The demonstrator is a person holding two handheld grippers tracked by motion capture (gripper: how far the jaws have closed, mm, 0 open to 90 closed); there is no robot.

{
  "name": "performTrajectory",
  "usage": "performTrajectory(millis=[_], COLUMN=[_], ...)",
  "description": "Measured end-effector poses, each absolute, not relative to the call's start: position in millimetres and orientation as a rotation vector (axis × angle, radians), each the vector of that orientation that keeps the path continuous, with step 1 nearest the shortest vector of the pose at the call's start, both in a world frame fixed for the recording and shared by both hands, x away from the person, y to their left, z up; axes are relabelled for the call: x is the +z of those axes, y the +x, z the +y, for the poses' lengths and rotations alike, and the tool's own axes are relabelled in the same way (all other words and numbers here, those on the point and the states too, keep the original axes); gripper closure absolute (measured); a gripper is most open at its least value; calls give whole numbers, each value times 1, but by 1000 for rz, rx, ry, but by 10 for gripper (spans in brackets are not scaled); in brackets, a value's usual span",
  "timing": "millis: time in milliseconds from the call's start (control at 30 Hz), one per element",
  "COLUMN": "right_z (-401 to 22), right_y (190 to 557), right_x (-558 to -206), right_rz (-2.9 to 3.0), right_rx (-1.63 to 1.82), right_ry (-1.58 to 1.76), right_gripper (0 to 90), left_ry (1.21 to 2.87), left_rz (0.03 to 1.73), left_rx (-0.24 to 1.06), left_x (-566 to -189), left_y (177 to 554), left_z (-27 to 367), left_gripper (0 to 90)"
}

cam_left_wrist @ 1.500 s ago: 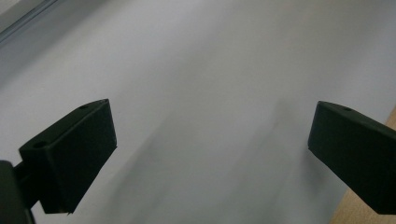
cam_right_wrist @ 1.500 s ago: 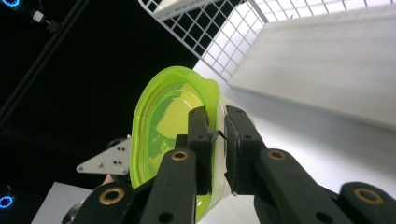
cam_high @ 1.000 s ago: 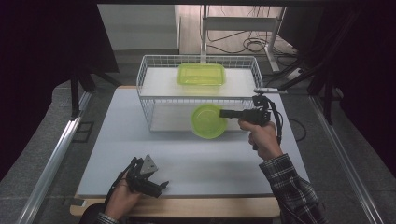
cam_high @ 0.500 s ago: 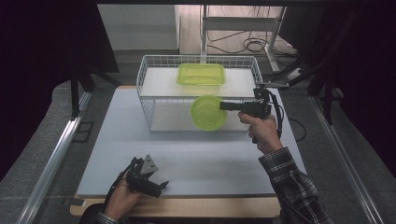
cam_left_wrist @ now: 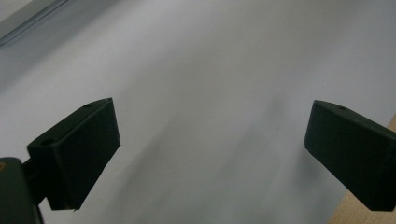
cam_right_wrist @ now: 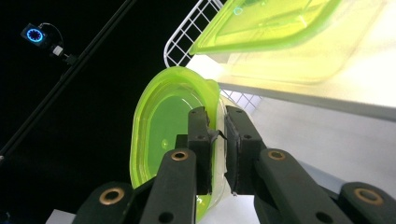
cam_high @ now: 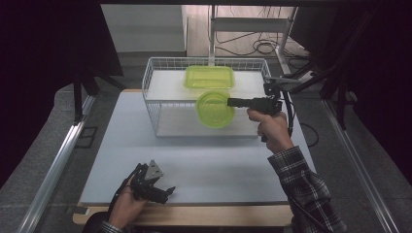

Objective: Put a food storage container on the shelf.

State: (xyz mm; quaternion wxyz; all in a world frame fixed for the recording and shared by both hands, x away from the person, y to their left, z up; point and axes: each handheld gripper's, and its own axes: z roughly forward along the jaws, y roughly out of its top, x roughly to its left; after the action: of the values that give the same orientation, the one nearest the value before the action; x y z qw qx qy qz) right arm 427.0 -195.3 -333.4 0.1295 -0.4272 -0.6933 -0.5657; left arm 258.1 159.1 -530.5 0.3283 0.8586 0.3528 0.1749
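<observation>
A round lime-green container (cam_high: 215, 109) hangs in the air in front of the white wire basket (cam_high: 151, 103), held by its rim. My right gripper (cam_high: 230, 102) is shut on that rim, coming in from the right. In the right gripper view the two jaws pinch the round container's (cam_right_wrist: 163, 126) edge, at my right gripper (cam_right_wrist: 217, 133). A rectangular lime-green container (cam_high: 209, 76) rests on the basket's upper shelf and shows as the rectangular container (cam_right_wrist: 280, 35) above the jaws. My left gripper (cam_high: 165, 193) lies low near the table's front edge, open, with nothing between its jaws (cam_left_wrist: 210, 149).
The white table top (cam_high: 209, 165) spreads in front of the basket. A wooden front edge (cam_high: 194, 213) runs below it. Dark curtains flank both sides, and a metal rail (cam_high: 58, 160) runs along the left. Cables lie on the floor behind the basket.
My right gripper has lifted the round container upward, from level with the basket's lower shelf to in front of its upper part. My left gripper stayed put.
</observation>
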Motion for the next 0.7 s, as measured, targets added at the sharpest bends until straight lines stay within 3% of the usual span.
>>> performTrajectory(millis=[700], right_z=[-188], right_y=[440], right_x=[-296], right_rz=[-2014], right_rx=[-1716], right_ry=[-1251], right_gripper=[812], left_ry=[2250], left_rz=[919], left_rx=[467], left_x=[-530], left_y=[258], left_z=[161], left_gripper=[35])
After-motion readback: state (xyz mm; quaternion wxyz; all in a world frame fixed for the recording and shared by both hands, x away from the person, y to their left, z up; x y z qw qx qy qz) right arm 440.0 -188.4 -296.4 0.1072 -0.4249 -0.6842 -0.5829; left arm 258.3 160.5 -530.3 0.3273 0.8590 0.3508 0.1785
